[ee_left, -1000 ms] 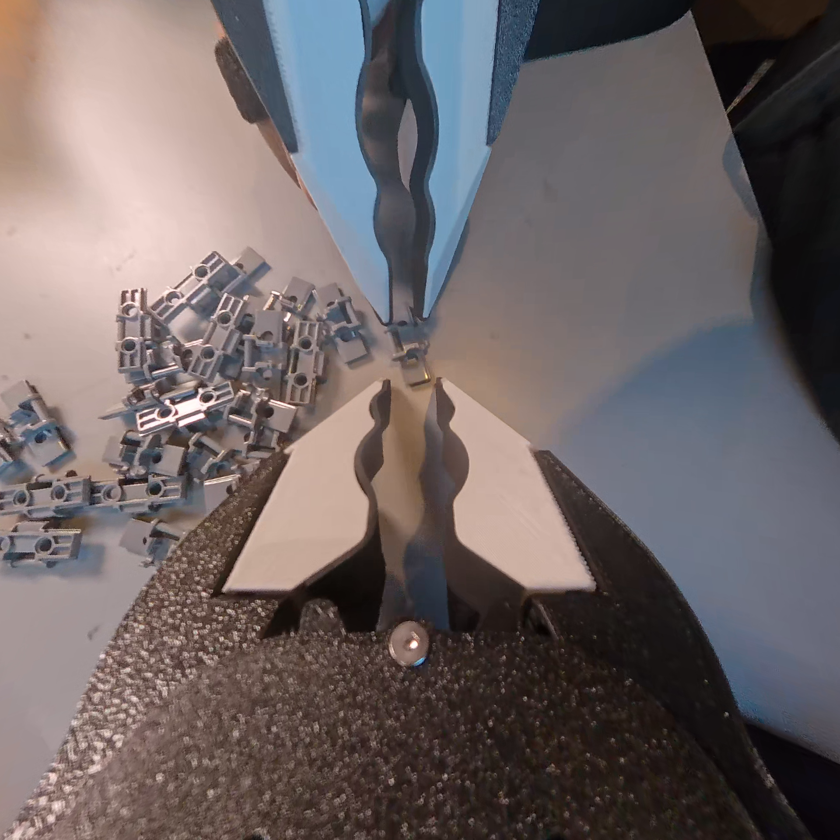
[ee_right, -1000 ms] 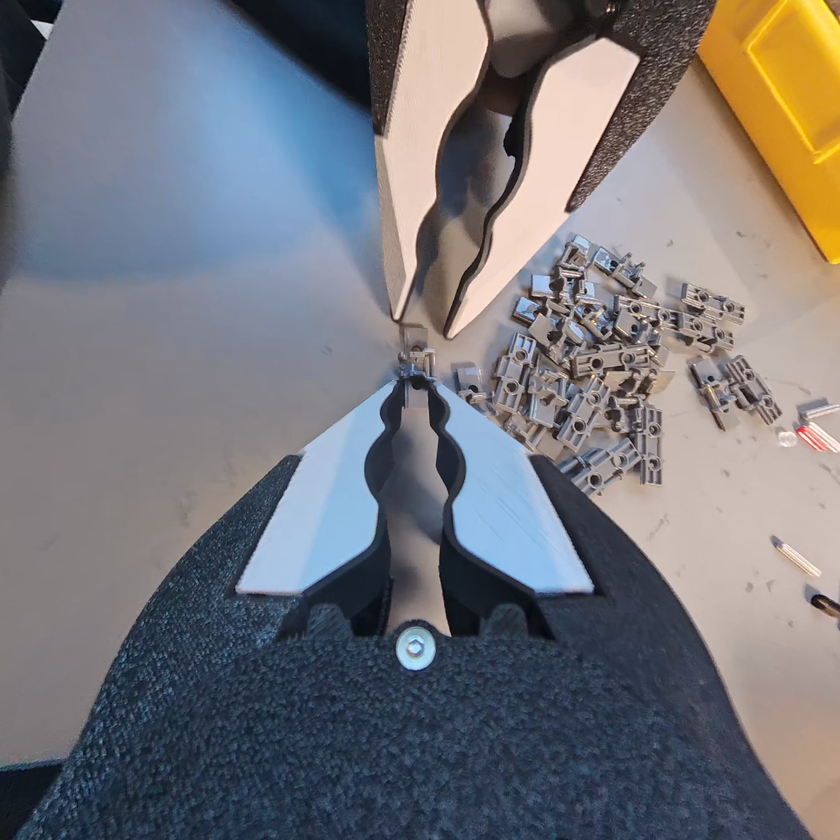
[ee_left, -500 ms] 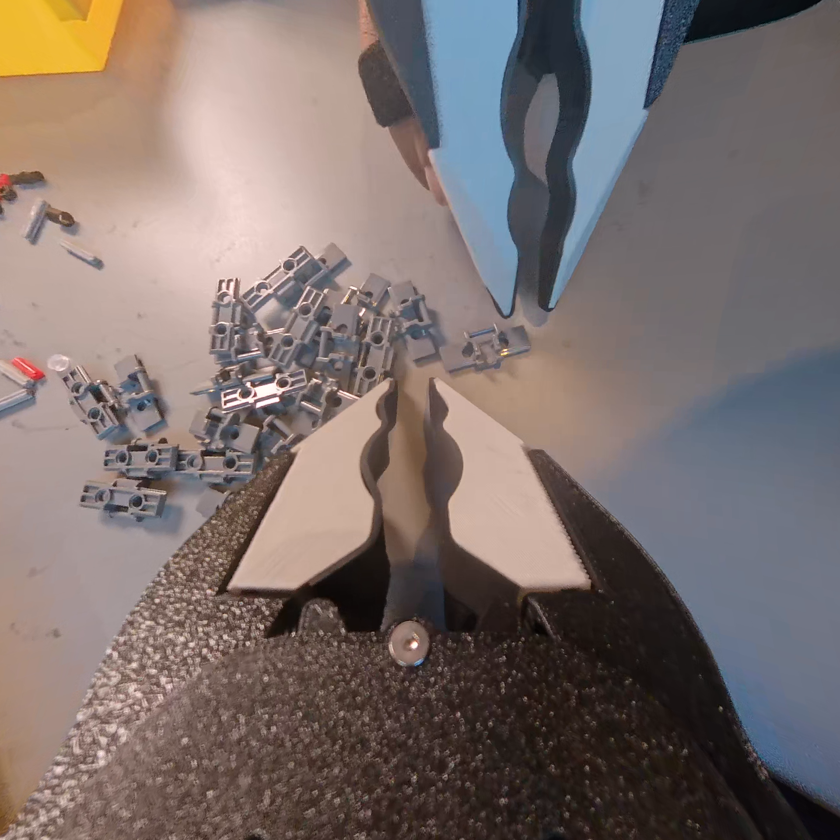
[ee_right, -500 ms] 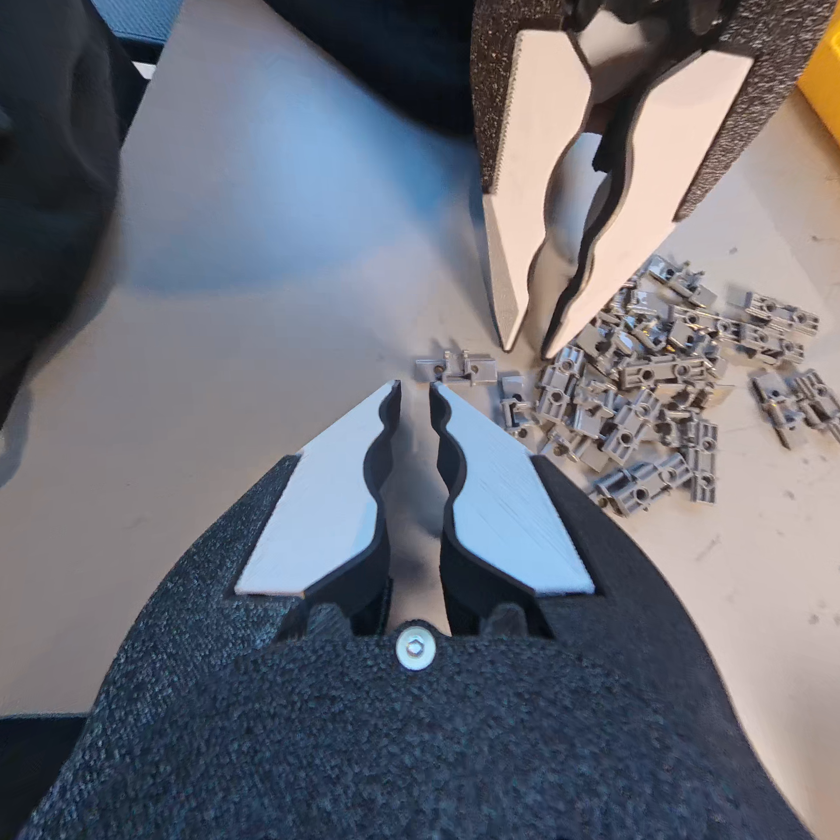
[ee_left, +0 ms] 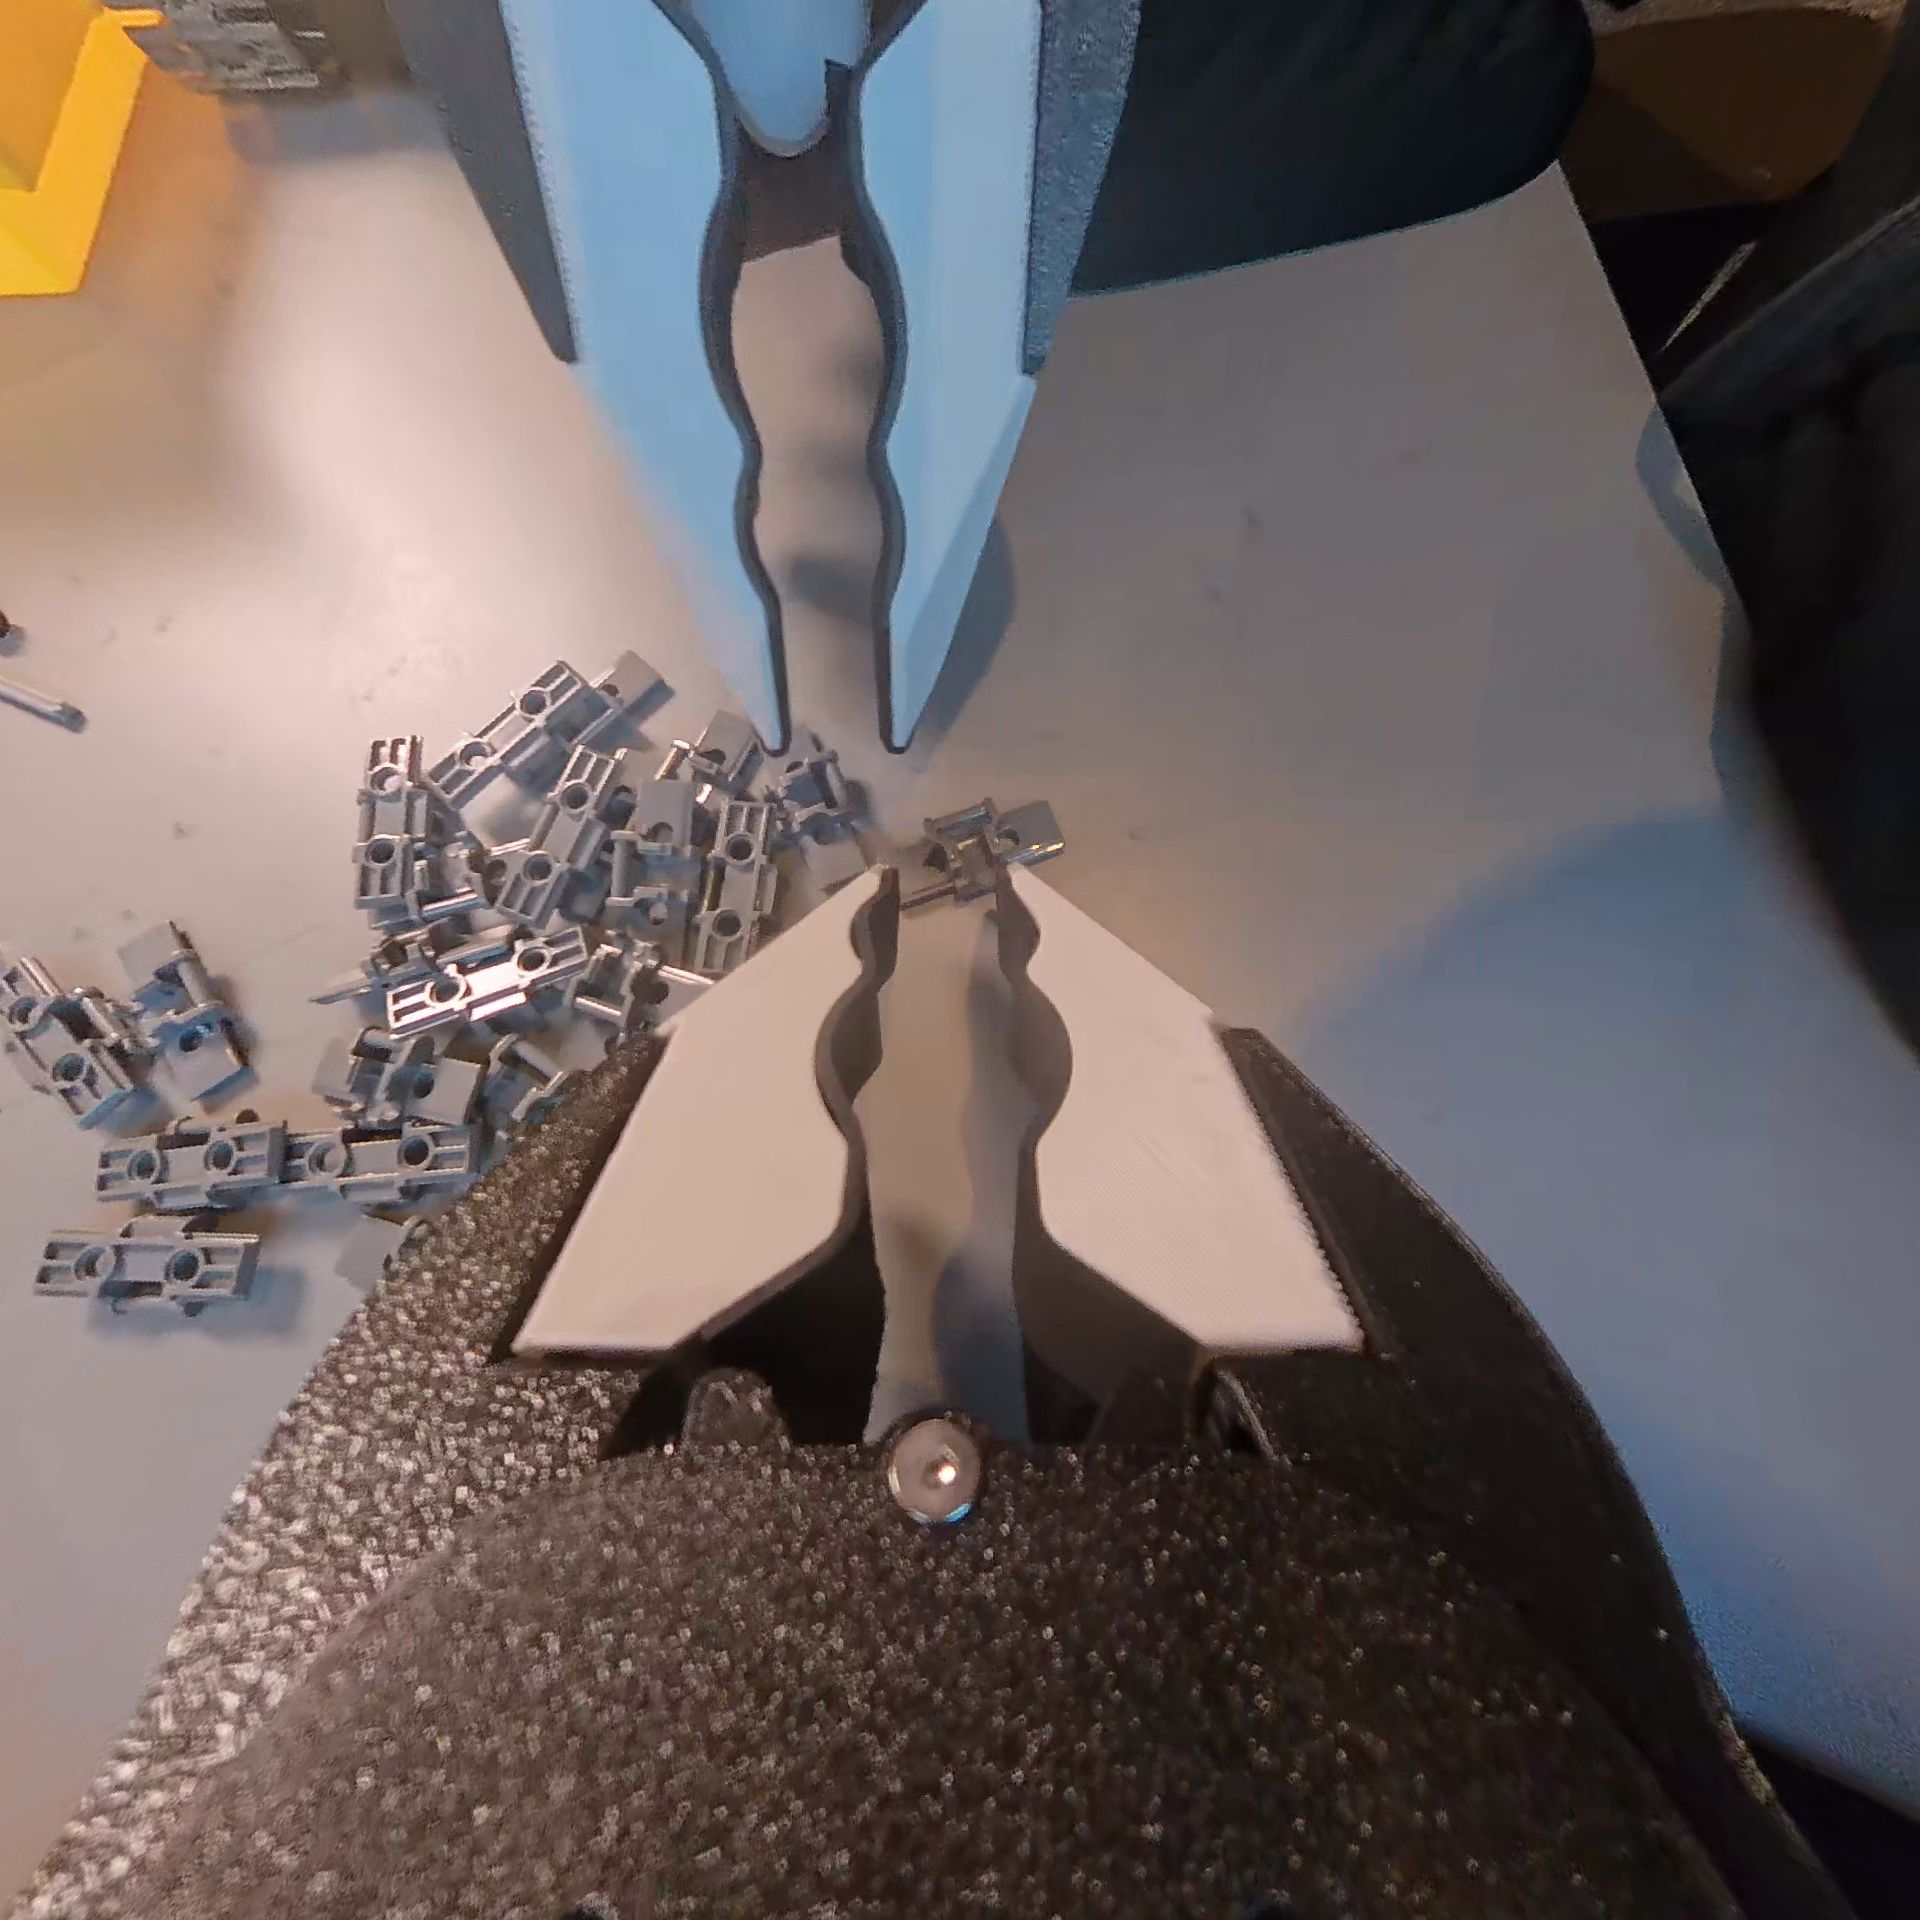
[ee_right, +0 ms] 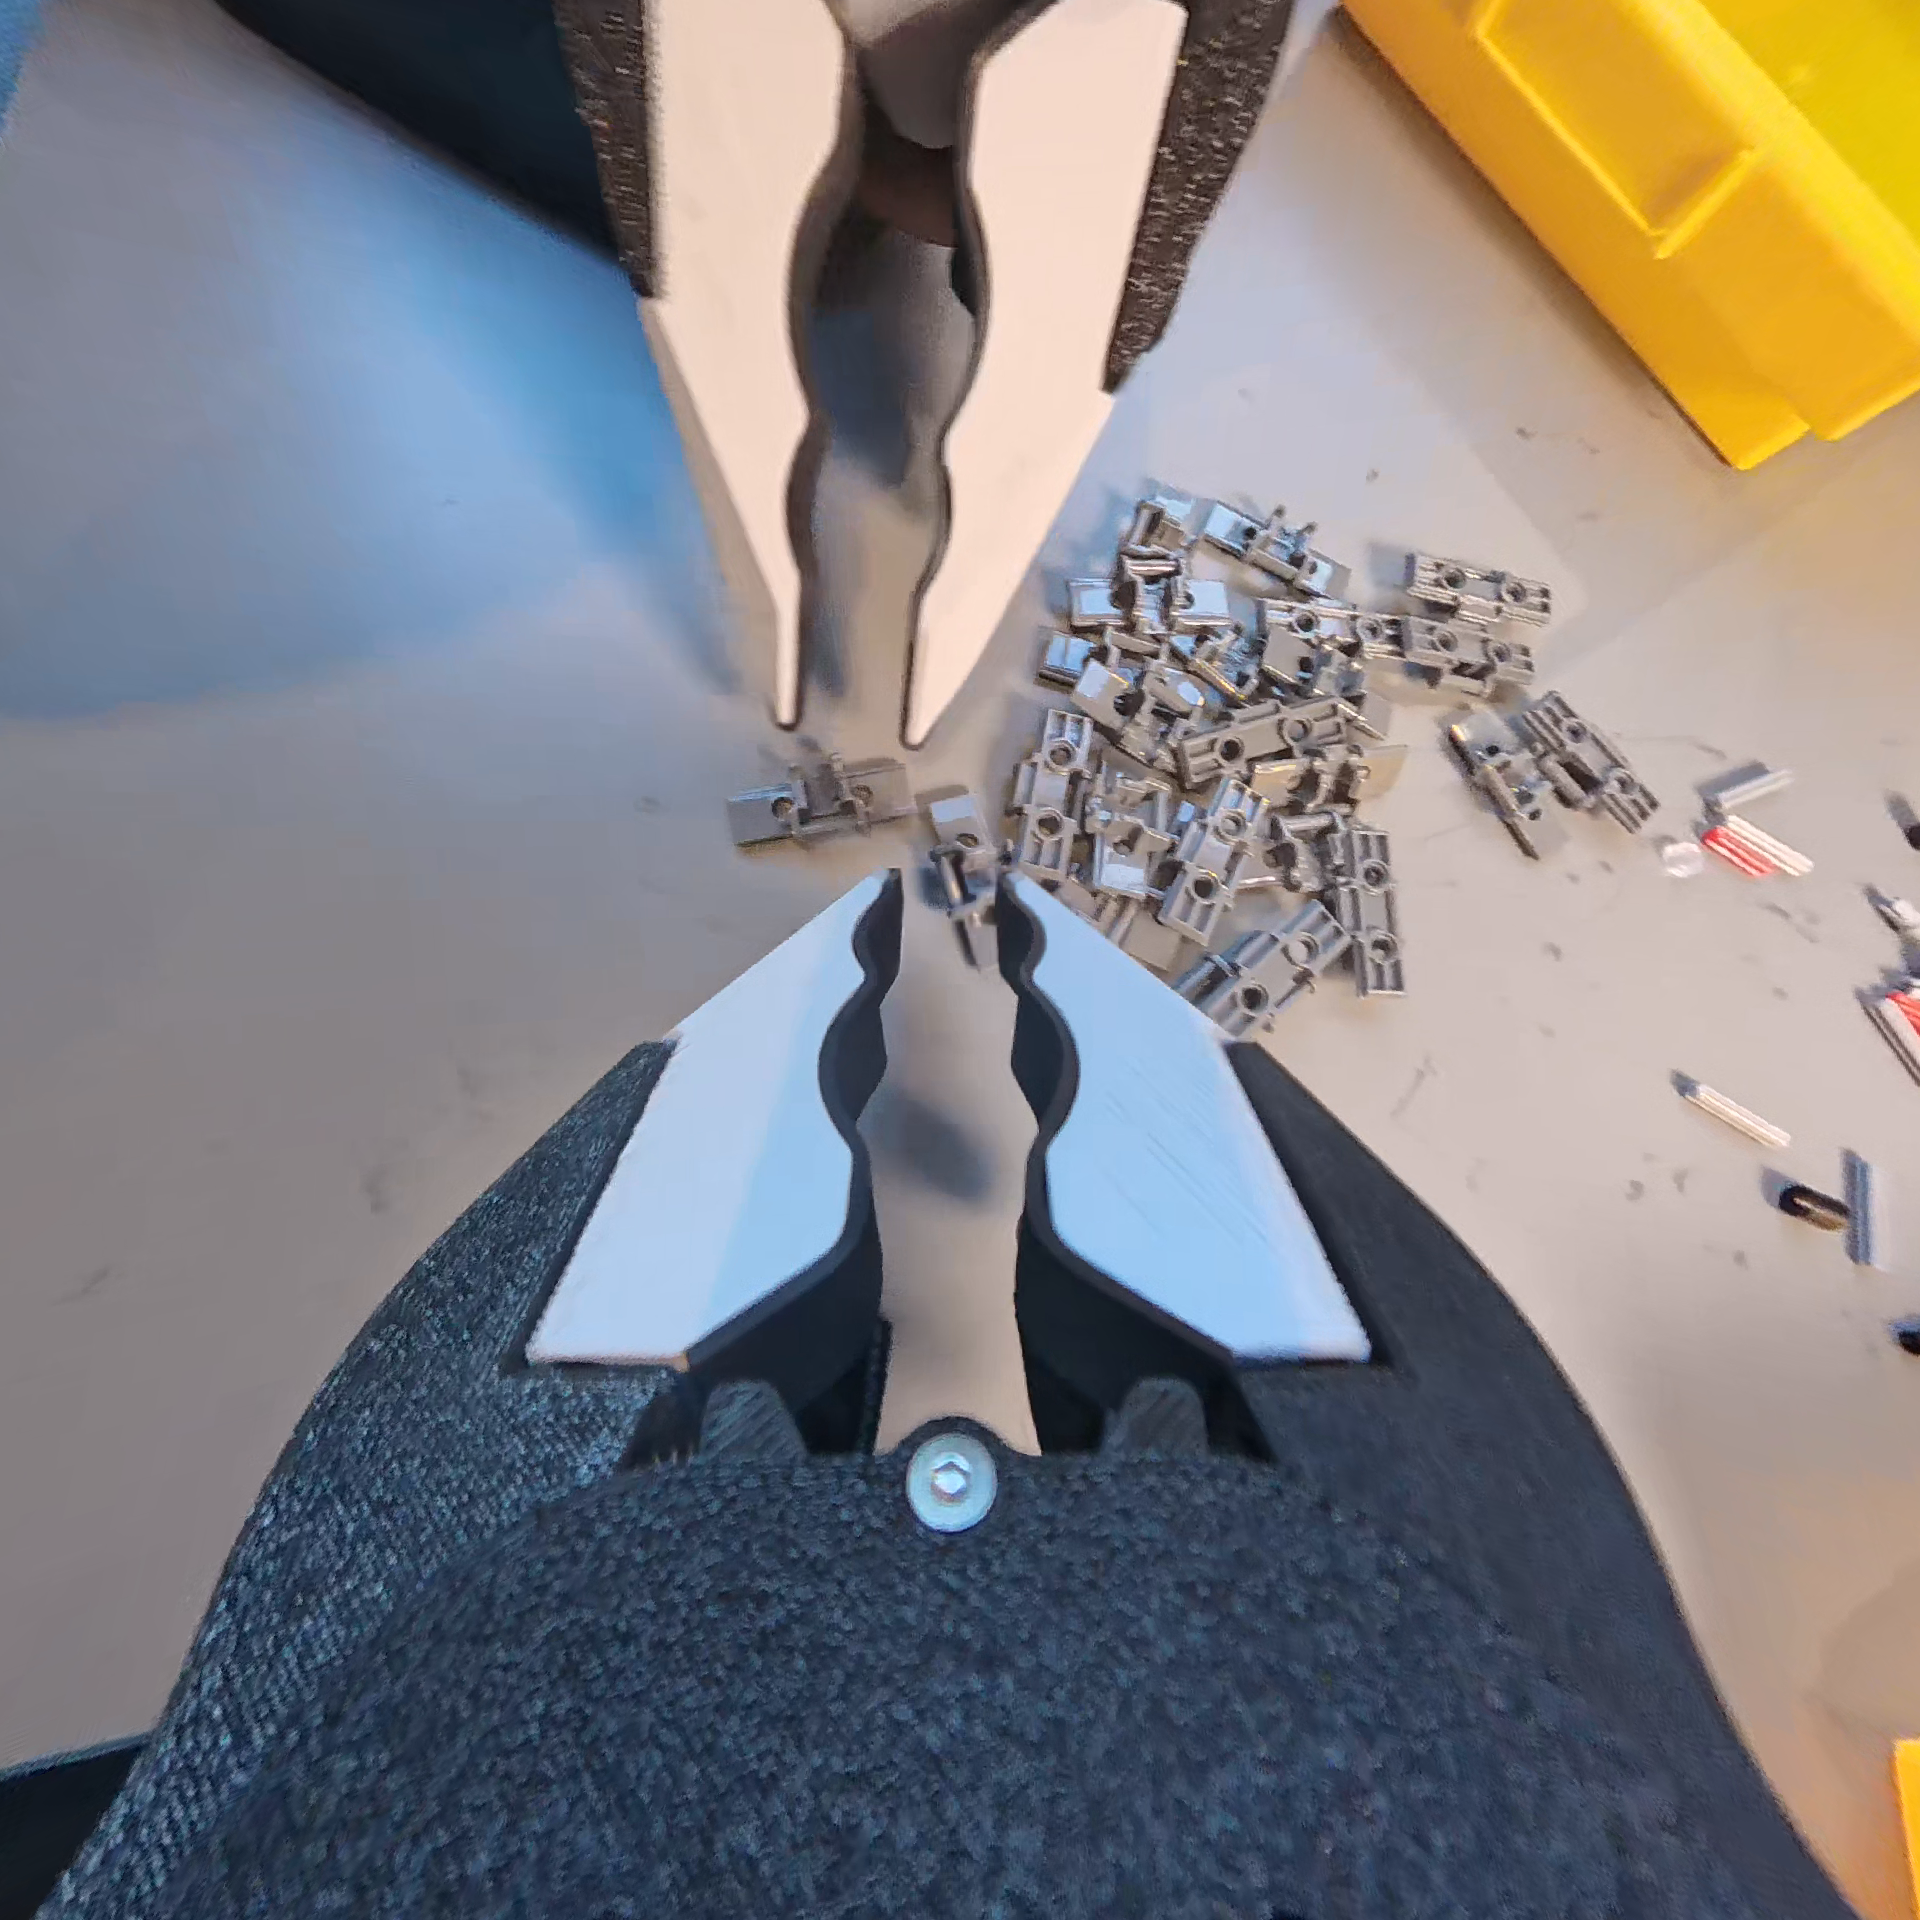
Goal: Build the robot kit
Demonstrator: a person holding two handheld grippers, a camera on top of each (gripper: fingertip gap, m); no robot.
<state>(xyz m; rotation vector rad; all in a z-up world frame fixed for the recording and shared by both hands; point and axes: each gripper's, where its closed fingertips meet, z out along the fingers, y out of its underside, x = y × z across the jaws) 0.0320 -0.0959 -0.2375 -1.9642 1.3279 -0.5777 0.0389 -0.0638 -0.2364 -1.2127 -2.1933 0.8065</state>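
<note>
Two claws face each other tip to tip over the bench, and I take the grey pile as my landmark. Nearest me in the right wrist view, the right claw is parted and holds nothing; one small grey piece at the pile's edge sits just ahead of the gap between its tips, not pinched as far as I can tell. In the left wrist view the left claw is likewise parted and empty, its tips just short of a joined grey pair that lies flat on the bench, apart from the pile on the side away from it. Beyond that pair the other claw points down at the pile's near edge.

To work cleanly here, I judge each claw should straddle one piece only, square to its long sides, and close slowly so that neighbours in the pile are not dragged along.

Farther off, past the pile, lie a few loose pins and red bits, and beyond them a yellow bin.
</note>
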